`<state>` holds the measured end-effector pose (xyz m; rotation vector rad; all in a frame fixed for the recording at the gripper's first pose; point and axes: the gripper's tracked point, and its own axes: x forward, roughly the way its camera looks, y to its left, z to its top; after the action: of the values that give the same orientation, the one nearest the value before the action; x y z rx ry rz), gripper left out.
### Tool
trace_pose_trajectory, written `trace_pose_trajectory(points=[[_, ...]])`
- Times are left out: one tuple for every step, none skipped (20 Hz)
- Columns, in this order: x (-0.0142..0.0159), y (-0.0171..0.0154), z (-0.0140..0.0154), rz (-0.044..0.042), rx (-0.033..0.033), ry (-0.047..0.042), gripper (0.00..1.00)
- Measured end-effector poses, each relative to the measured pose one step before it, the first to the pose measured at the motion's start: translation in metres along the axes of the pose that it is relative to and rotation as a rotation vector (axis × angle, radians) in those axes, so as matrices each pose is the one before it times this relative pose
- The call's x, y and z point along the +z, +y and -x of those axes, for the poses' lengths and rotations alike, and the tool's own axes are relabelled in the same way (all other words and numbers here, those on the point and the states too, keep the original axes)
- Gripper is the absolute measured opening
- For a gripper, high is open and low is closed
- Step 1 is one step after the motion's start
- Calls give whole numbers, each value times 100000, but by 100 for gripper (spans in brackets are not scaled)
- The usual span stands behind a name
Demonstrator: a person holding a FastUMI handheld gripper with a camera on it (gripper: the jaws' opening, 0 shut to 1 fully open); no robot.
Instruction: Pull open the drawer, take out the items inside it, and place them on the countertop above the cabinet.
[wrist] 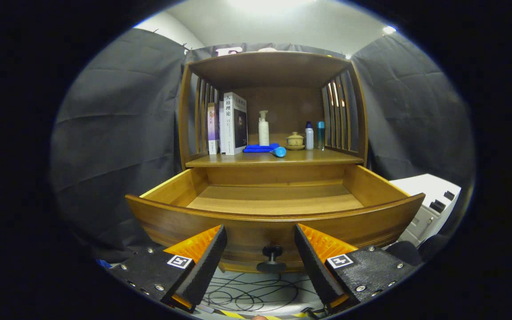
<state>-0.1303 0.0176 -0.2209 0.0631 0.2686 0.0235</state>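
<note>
Claw up close, its two fingers spread wide and gripping nothing, level and aimed straight at the cabinet front. Each finger carries a small square black-and-white marker tag on its top. Dead centre between the fingertips sits the dark round knob, untouched, with a tangle of cables on the floor below it at 6 o'clock.

Just beyond, the drawer stands pulled right out toward the camera, its curved front running side to side from 9 to 3 o'clock, its length running front to back. The drawer floor shows bare wood.

Above and behind it, the table top of the cabinet carries the goods: a blue flat item with a blue cylinder touching it, end toward us. Behind those, a white pump bottle upright; at 9 o'clock of it, standing books with Chinese characters on the spine; at 3 o'clock, a small lidded cup and two slim bottles.
</note>
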Motion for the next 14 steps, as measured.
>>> trace_pose_trajectory(points=[[-230,-673,-98,-802,-2773,1267,94],[-201,-462,70,-593,-1327,514,94],[-36,199,-78,-565,110,444,94],[63,49,-127,-185,175,-632,94],[43,-45,-89,281,-190,-42,94],[-63,-188,52,522,-591,-482,94],[97,-45,-96,793,-900,-323,94],[-49,-118,51,557,-1128,-321,94],[39,-8,-55,-17,-1204,-209,93],[21,20,88,-96,-742,-210,93],[70,49,-203,389,-120,-162,93],[-1,2,-12,156,-32,-190,93],[74,13,-30,89,56,-247,93],[-20,-103,-108,192,186,-216,93]])
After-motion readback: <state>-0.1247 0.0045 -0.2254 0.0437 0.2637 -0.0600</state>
